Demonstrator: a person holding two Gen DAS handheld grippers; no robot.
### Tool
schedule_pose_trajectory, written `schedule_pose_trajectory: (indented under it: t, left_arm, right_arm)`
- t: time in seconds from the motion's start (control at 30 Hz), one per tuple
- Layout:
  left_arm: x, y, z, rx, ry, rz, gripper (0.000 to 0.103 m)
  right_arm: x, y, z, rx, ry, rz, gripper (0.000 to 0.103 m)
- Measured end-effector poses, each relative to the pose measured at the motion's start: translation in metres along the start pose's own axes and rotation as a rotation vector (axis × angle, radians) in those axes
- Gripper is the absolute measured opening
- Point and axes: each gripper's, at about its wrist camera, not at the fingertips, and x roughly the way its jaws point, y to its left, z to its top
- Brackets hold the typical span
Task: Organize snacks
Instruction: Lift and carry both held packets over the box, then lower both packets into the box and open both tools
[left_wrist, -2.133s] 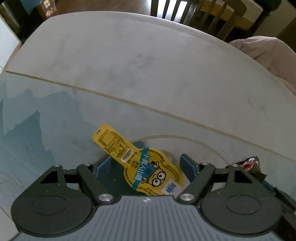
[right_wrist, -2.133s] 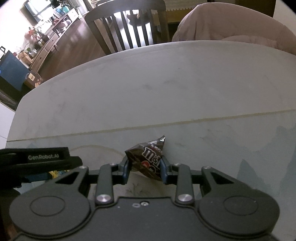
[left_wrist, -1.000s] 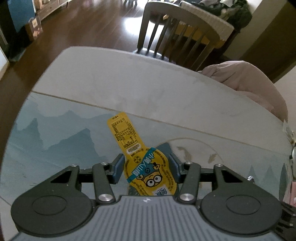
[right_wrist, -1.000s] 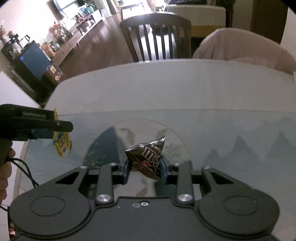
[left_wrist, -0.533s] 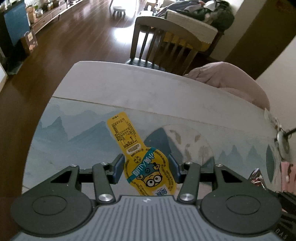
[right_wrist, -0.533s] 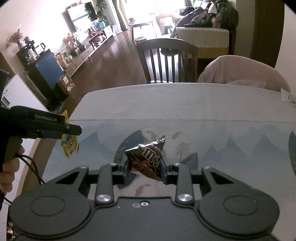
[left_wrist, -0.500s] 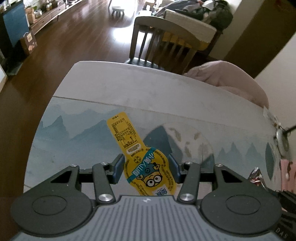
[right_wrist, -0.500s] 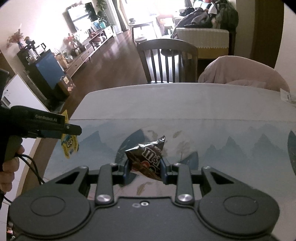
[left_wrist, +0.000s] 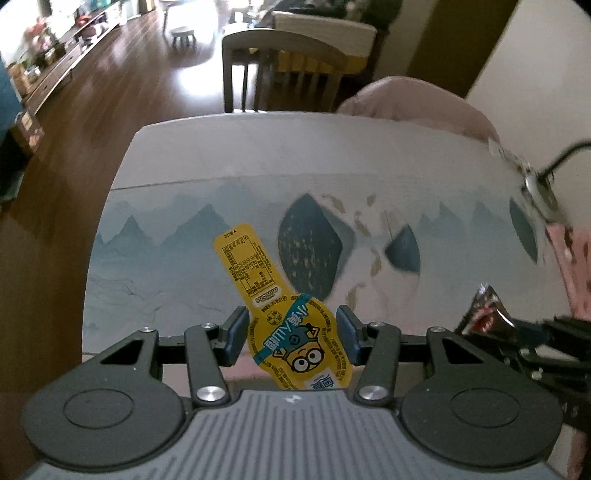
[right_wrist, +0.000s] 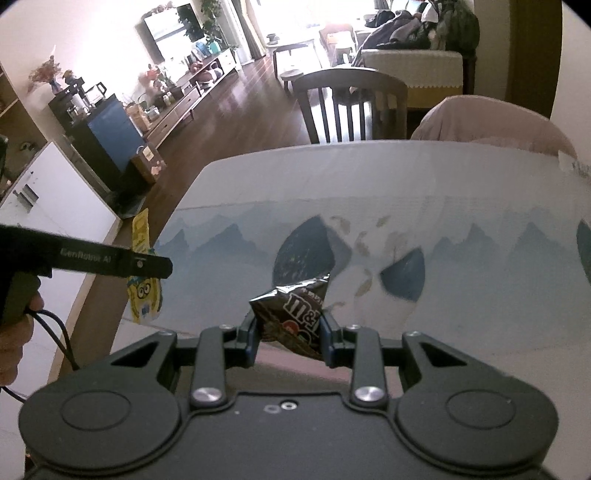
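1. Below us lies a white table (left_wrist: 303, 147) with a blue mountain-print mat (right_wrist: 461, 266) on it; both grippers are held above it.
2. We see the yellow Minions snack pouch (left_wrist: 291, 332) clamped between the fingers of our left gripper (left_wrist: 291, 334), its long label end pointing away from us over the mat.
3. We see the dark M&M's packet (right_wrist: 295, 314) pinched in our right gripper (right_wrist: 290, 334), crumpled top up.
4. From the right wrist view the left gripper is off to the left, near the table's edge.
5. Beyond the table stand a wooden chair (right_wrist: 351, 107) and a pink-draped seat (left_wrist: 417, 103).
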Motion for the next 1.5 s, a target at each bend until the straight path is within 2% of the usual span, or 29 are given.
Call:
schedule_pose_trajectory:
  t: [0.4,0.7,1.13,1.5]
  left_arm:
    - [0.009,-0.013,-0.074,0.131,0.071,-0.025,0.051]
    - [0.029,-0.021,-0.114,0.185,0.101,-0.018,0.051]
    - [0.054,-0.037,-0.149,0.306,0.113,0.008,0.051]
    - [0.078,-0.040,-0.170,0.320,0.124,0.026,0.051]
  right_arm:
    - [0.005,0.019,-0.063,0.033,0.076,0.001,0.031]
    - [0.016,0.021,-0.097,0.058,0.108,-0.026,0.031]
    - [0.029,0.024,-0.132,0.103,0.137,-0.051,0.031]
    - [0.031,0.020,-0.150,0.119,0.141,-0.094,0.032]
